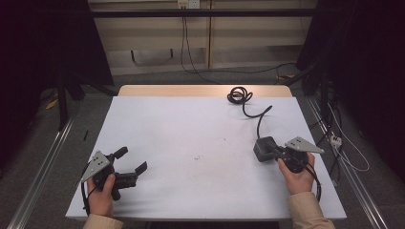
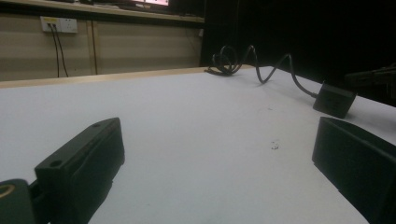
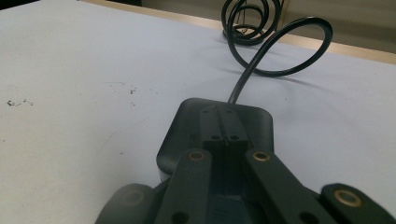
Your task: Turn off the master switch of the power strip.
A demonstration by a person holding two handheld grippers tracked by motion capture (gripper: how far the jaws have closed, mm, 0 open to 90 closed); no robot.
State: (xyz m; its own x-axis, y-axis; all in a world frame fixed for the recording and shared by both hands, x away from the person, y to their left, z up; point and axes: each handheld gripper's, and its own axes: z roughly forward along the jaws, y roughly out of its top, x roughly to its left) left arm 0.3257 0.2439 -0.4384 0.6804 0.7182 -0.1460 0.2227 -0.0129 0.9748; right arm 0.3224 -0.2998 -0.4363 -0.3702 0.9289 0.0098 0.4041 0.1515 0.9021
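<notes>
Right gripper (image 3: pixel 223 125) is sitting clenched, jaws together over the black adapter (image 3: pixel 261 123). Left gripper (image 1: pixel 130 161) is resting released, near left on the table (image 1: pixel 191 129).

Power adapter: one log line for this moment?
left gripper: open, idle | right gripper: shut, jaws over power adapter | cable: coiled at far edge

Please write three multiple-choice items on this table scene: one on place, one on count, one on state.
1. Where does the power adapter lie?
A. by the right gripper
B. by the left gripper
C. on the floor

2. How many adapters are on the table?
A. three
B. one
C. two

3. How do the left gripper's jaws stand?
A. closed on the cable
B. closed on nothing
C. open

Key: 1 A, the right jaws lie closed against it; 2 B, one black block shows; 3 C, bare table shows between them.
</notes>
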